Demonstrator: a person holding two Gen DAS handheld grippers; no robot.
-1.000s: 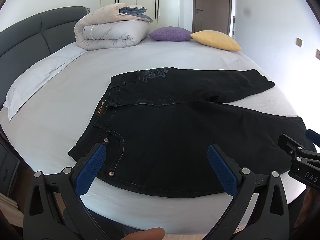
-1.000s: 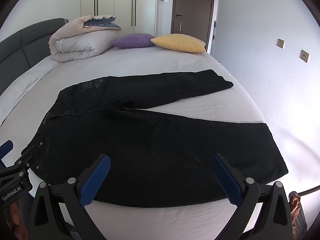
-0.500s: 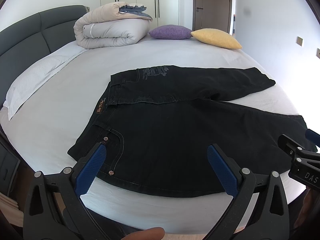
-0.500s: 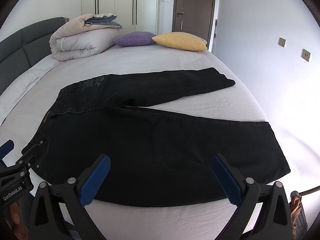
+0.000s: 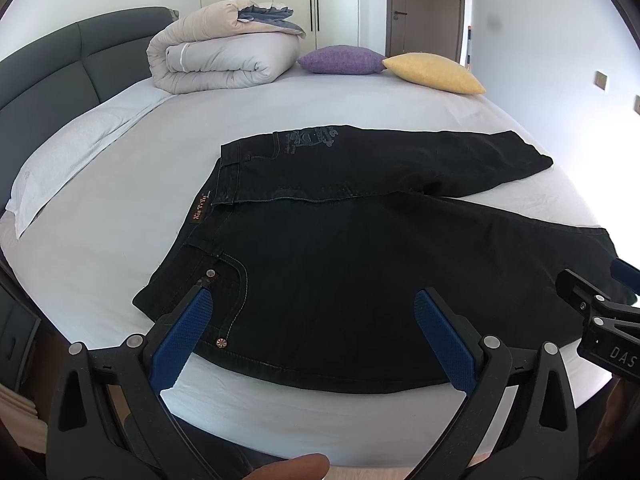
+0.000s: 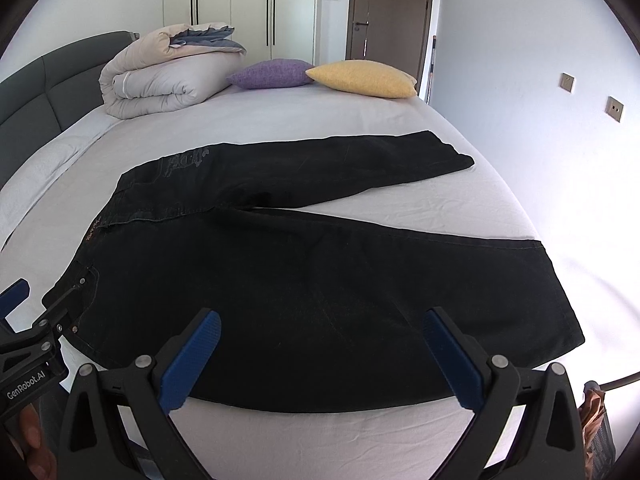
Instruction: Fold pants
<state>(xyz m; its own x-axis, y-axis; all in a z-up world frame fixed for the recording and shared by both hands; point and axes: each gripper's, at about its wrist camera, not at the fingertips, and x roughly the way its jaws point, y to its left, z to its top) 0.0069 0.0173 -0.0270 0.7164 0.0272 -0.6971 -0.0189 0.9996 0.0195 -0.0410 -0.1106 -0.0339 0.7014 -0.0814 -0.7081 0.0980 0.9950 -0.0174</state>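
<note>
The pants lie unfolded on the bed as before, while both hand-held grippers, left and right, stay wide open, holding nothing.

— What carries it all?

— A bed with a pale sheet and a dark padded headboard.

— And lying on it?

— Black pants spread flat, legs splayed apart. At the far end a rolled duvet, a purple cushion touching a yellow cushion, and what looks like a flat white pillow along the headboard.
</note>
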